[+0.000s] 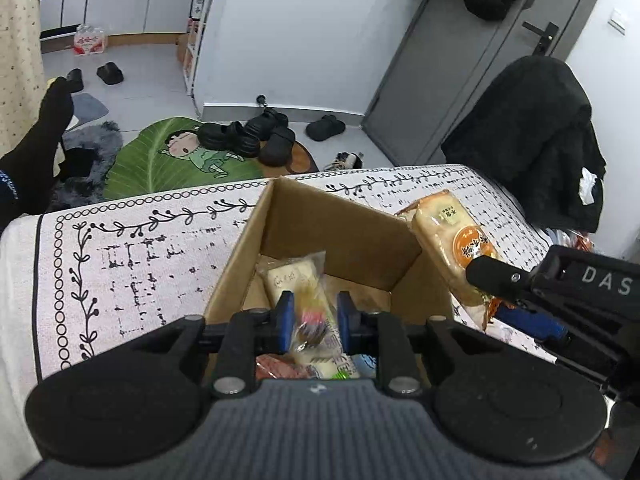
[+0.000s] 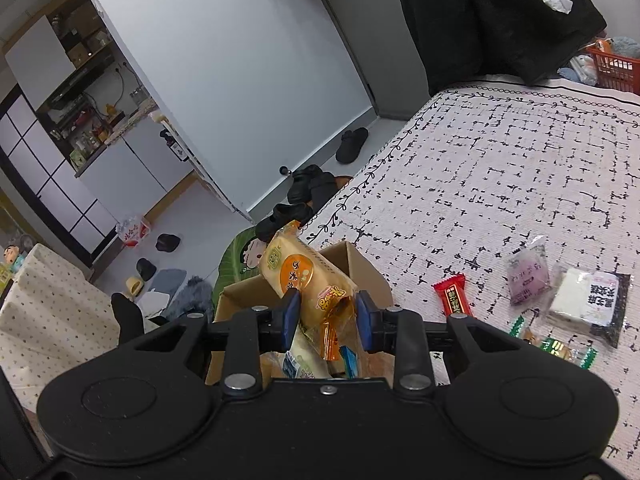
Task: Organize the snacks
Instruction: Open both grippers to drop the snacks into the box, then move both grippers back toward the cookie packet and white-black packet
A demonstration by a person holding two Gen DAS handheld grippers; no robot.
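Observation:
An open cardboard box (image 1: pixel 320 220) stands on the patterned white tablecloth (image 1: pixel 140 260). My left gripper (image 1: pixel 314 316) hangs over the box, its blue pads (image 1: pixel 285 316) either side of a pale wrapped snack (image 1: pixel 304 292) that lies in the box; contact is unclear. My right gripper (image 2: pixel 327 314) is shut on an orange-labelled rice cracker pack (image 2: pixel 304 280) and holds it above the box (image 2: pixel 360 272). That pack also shows in the left wrist view (image 1: pixel 452 240), at the box's right edge. Other snacks lie in the box bottom.
Loose snacks lie on the cloth to the right: a red bar (image 2: pixel 454 294), a purple packet (image 2: pixel 526 276), a white-and-black packet (image 2: pixel 586 300), small green-edged ones (image 2: pixel 560 348). A chair with a black coat (image 1: pixel 532 140) stands behind the table. Shoes (image 1: pixel 248 136) lie on the floor.

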